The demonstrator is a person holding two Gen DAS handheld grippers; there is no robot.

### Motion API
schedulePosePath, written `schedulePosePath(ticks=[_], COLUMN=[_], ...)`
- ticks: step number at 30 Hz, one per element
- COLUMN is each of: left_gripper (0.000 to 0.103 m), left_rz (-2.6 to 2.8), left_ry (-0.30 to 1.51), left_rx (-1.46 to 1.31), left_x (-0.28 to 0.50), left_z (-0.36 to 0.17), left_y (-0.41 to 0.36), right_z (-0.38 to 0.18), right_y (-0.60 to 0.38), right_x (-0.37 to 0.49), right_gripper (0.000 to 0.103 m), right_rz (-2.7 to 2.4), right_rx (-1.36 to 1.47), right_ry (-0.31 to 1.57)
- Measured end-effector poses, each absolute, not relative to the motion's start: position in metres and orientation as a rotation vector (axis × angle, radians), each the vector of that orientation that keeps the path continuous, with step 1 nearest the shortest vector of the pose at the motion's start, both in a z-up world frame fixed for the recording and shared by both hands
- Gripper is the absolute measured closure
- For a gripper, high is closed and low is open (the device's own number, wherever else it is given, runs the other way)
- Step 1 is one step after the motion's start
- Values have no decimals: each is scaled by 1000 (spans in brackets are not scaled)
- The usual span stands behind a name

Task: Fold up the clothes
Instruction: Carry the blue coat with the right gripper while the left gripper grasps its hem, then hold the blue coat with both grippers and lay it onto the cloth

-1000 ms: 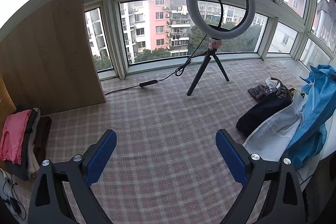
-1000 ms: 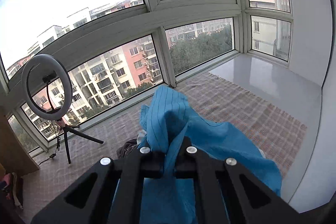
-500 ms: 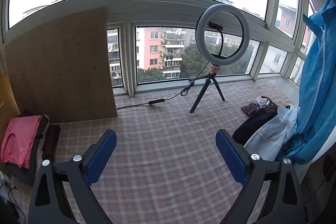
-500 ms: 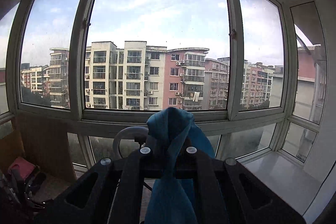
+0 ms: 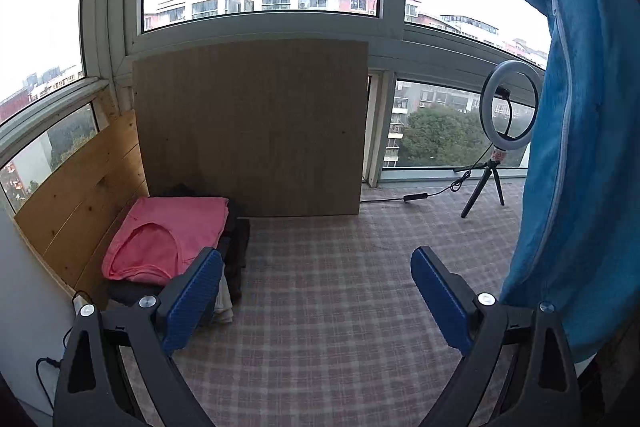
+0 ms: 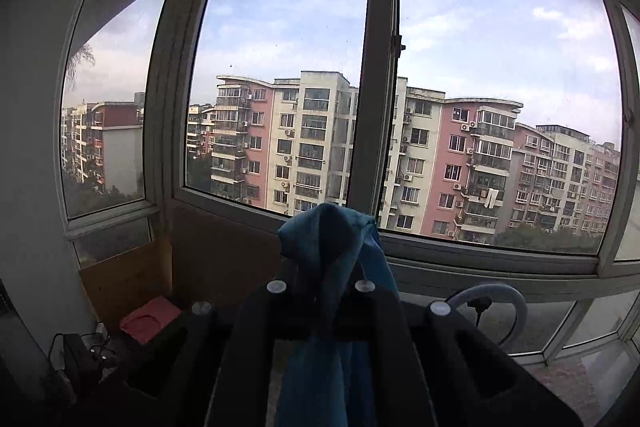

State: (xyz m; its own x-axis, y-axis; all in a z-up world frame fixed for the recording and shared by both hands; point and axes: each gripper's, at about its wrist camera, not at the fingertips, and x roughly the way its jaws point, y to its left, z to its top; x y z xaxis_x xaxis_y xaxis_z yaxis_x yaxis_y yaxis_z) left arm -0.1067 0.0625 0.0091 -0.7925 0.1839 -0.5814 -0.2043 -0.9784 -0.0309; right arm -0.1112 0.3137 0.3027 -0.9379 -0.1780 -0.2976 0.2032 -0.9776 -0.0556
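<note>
1. Blue garment (image 5: 576, 155) hangs full length above the plaid floor mat (image 5: 320, 307), pinched in the right hand-held gripper (image 6: 320, 291); its jaws are easing apart, so the fabric could slip.
2. Hem may bunch near the folded pink stack (image 5: 164, 235).
3. Left hand-held gripper (image 5: 316, 287) wide, empty; might miss the edge.

Matt blue cloth jacket (image 5: 576, 147), pink knit top (image 5: 168, 239), raw wood board (image 5: 252, 131), woven checked mat (image 5: 328, 307).
</note>
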Motion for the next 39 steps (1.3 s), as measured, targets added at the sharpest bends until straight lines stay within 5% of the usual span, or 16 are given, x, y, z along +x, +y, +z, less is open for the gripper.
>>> schedulePosePath(ticks=[3, 7, 11, 19, 27, 29, 30, 31, 32, 34, 39], left_gripper=[7, 7, 7, 7, 8, 20, 42, 68, 86, 95, 99], left_rz=[2817, 2815, 2746, 2616, 2542, 2506, 2488, 2468, 2446, 2421, 2437], left_ry=[54, 102, 88, -44, -143, -129, -118, -113, -126, -192, -235], left_rx=[-989, -1116, -1241, -1544, -1748, -1786, -1806, -1831, -1846, -1811, -1683], left_x=[-107, -111, -121, -166, -211, -220, -223, -224, -225, -221, -199], left_z=[-5, -34, -74, -168, -228, -238, -243, -248, -251, -248, -212], left_y=[32, 12, 18, 50, 77, 89, 94, 98, 100, 97, 74], right_z=[203, 88, 2, -113, -170, -187, -196, -203, -206, -198, -138], right_y=[247, 232, 292, 386, 345, 334, 328, 324, 327, 343, 404], right_x=[-164, -184, -170, -203, -260, -268, -272, -275, -276, -275, -248], right_gripper=[76, 76, 47, 47, 43, 43, 47, 60, 102, 101, 102], right_rz=[-2684, -2578, -2633, -2620, -2359, -2324, -2306, -2288, -2280, -2297, -2459], right_rx=[850, 1109, 1229, 1599, 1580, 1589, 1592, 1597, 1601, 1598, 1479], right_ry=[133, 212, 123, 240, 257, 347, 391, 420, 400, 293, 140])
